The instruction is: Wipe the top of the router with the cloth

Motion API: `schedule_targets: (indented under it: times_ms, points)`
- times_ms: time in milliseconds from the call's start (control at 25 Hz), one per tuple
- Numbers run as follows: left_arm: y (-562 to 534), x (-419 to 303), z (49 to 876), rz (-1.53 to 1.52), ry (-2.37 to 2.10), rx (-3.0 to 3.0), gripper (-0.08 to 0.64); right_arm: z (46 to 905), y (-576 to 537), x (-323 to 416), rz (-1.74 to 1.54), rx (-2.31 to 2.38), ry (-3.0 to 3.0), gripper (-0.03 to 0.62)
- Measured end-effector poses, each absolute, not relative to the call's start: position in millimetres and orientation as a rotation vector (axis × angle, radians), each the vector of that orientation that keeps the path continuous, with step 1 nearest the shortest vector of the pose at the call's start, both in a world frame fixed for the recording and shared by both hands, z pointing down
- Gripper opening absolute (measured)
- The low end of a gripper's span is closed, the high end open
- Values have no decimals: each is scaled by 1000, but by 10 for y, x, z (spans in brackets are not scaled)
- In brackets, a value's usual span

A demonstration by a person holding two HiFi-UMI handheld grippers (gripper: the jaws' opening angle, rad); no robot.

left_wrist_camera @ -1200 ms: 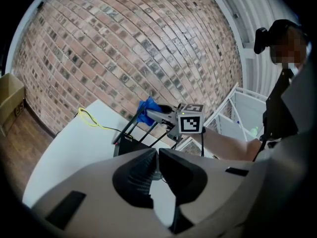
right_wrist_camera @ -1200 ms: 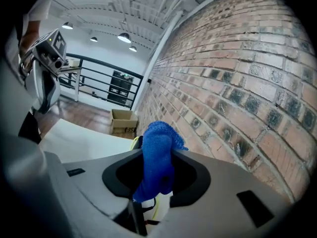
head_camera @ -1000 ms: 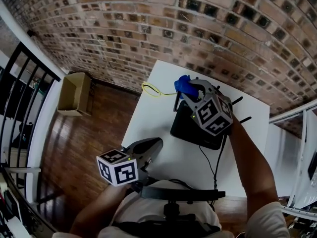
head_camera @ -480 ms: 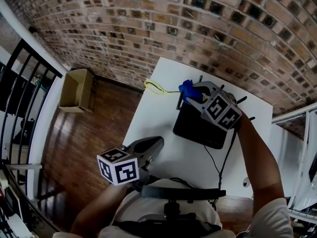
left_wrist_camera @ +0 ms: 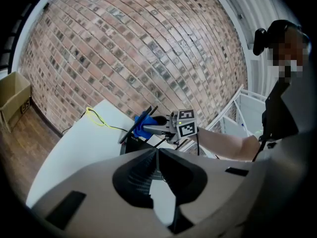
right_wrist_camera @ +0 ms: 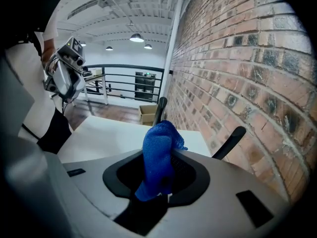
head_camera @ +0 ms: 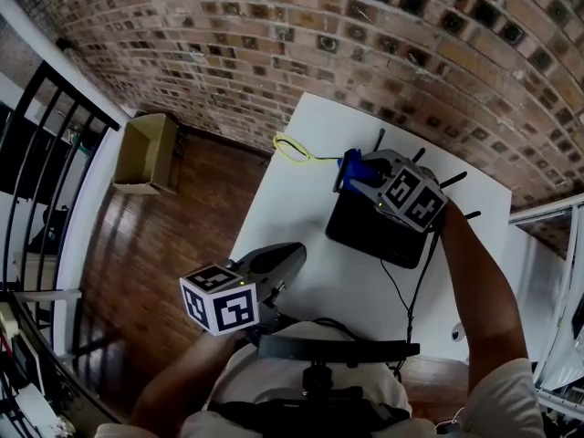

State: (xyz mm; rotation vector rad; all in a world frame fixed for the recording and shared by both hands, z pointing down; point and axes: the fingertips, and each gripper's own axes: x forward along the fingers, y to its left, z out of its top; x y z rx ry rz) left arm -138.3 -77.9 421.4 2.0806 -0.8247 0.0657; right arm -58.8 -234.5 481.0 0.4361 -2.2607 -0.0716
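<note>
no readable text, no labels, no numbers

Router (head_camera: 370, 234): black flat box, lying flat on white counter (head_camera: 292, 208), far-right area by brick wall (head_camera: 274, 53). Thin black antennas (head_camera: 453, 180) stick out on wall side, angled.

Cloth (right_wrist_camera: 157, 152): blue, fuzzy, bunched up, pinched betw jaws of R gripper (head_camera: 351, 175), tuft poking past the tips. Sits over router's far-left corner; contact w/ top can't tell.
</note>
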Motion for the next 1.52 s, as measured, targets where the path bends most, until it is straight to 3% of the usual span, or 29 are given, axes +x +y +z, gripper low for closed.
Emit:
schedule_targets:
  times_ms: [760,1520]
  points:
    - [-778,-1471,4264,89,-827,2065,34,5588,-2168,-503,84,371,-2120,135]
    - [-883,-1703,4299,101,-717,2098,34,5664,-2191,-556,218,608,-2059,135]
